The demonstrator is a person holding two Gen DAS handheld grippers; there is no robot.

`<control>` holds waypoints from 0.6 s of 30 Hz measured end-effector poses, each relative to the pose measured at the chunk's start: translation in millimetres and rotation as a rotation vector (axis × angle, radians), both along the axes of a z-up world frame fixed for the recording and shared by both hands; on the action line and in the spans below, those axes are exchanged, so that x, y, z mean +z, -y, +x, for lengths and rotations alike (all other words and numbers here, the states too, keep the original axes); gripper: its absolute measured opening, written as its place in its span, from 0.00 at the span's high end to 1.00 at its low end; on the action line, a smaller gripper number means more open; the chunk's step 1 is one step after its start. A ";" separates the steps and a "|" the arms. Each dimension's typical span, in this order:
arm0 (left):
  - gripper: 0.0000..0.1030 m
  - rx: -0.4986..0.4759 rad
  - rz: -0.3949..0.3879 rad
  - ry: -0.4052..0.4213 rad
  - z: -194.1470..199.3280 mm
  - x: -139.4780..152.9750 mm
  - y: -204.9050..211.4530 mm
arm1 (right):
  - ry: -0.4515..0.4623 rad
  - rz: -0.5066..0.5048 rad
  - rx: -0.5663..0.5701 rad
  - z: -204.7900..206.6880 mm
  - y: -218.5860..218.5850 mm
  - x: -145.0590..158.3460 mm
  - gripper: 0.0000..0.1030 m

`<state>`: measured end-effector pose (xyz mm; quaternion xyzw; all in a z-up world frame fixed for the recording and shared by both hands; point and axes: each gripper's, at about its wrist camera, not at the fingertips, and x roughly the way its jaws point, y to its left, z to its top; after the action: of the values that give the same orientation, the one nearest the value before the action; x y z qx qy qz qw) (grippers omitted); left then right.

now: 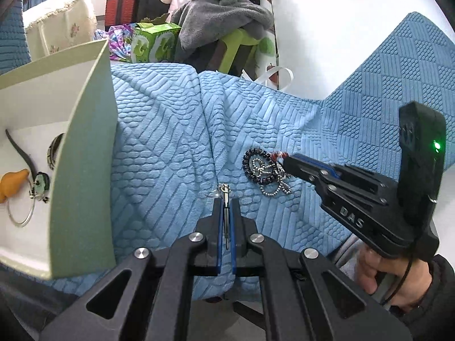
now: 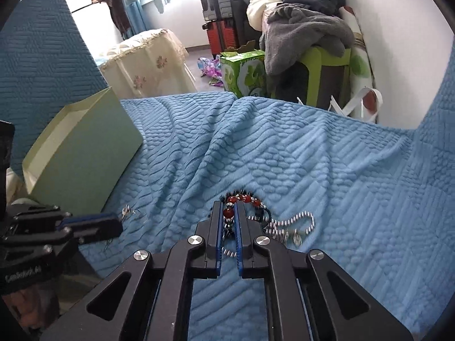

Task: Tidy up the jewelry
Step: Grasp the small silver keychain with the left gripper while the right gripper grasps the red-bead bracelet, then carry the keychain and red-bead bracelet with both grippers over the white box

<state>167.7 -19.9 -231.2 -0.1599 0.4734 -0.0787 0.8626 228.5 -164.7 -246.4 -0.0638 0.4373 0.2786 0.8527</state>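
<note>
In the left wrist view my left gripper (image 1: 226, 203) is shut on a thin silver pendant (image 1: 225, 194) whose clasp sticks out past the fingertips, just above the blue blanket (image 1: 170, 142). To its right, my right gripper (image 1: 287, 160) is shut on a red bead bracelet (image 1: 277, 155) at the edge of a jewelry pile: a dark bead bracelet (image 1: 250, 167) and a silver ball chain (image 1: 273, 190). In the right wrist view the right gripper (image 2: 228, 206) pinches a red bead (image 2: 228, 212) of the bracelet, lifted slightly; the ball chain (image 2: 295, 221) trails beside it. The left gripper (image 2: 118, 226) shows at the left.
An open green box (image 1: 82, 156) with a white inside stands left of the left gripper and holds an orange piece (image 1: 12, 180), a wire hoop (image 1: 20, 213) and other jewelry. The same green box (image 2: 82, 153) shows in the right wrist view. Clothes, suitcases and a green carton lie beyond the bed.
</note>
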 end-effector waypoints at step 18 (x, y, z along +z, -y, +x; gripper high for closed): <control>0.97 0.045 -0.044 0.064 -30.5 56.9 -14.2 | -0.033 0.005 -0.100 -67.7 5.2 44.4 0.95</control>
<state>137.3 -5.7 -174.3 -0.1869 0.4402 -0.0745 0.8751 160.8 -169.9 -202.1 -0.0350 0.4532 0.2377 0.8584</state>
